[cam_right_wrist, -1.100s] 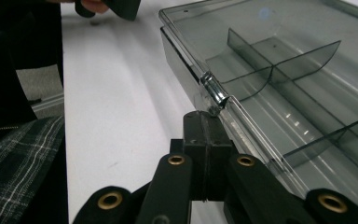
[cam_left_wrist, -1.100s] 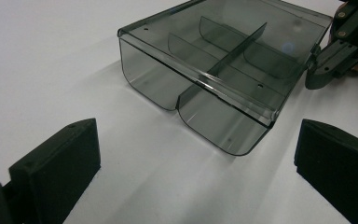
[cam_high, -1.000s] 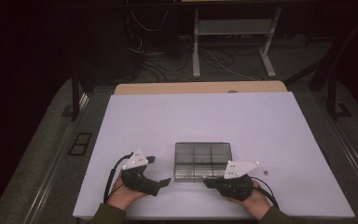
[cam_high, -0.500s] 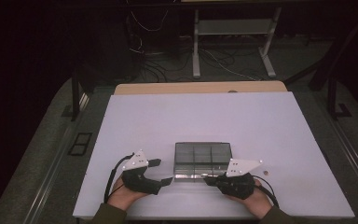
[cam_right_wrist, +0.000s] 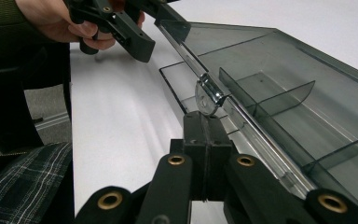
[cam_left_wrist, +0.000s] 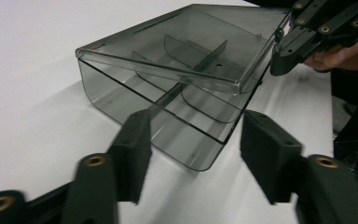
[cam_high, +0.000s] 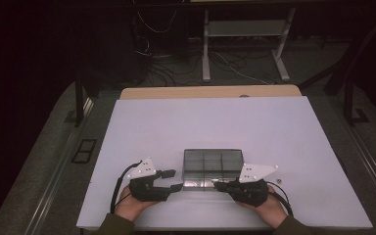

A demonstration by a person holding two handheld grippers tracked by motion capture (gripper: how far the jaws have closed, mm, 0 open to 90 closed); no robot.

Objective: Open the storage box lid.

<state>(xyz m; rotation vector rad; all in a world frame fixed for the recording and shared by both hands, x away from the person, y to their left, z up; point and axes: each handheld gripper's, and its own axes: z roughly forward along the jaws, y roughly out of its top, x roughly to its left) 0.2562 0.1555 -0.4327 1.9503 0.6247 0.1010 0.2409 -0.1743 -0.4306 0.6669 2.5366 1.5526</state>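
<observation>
Closing since the earlier frame, the left gripper (cam_high: 175, 179) has its jaws half spread at the smoky plastic box's (cam_high: 213, 165) near-left corner, not touching it. White tabletop (cam_high: 205, 122) lies in a dark, cable-strewn room. Pressed together, the right gripper's (cam_right_wrist: 204, 122) jaws meet the box's metal latch (cam_right_wrist: 208, 96), seen in the right gripper view.

- The box (cam_left_wrist: 168, 88) is made of smoky, see-through plastic, smooth and glossy.
- Its clasp (cam_right_wrist: 207, 95) is made of shiny metal.
- The table (cam_high: 235, 127) is covered by a matt white, smooth surface.
- The left hand-held gripper (cam_left_wrist: 193, 158) is made of matt black plastic, with brass-coloured rivets.
</observation>
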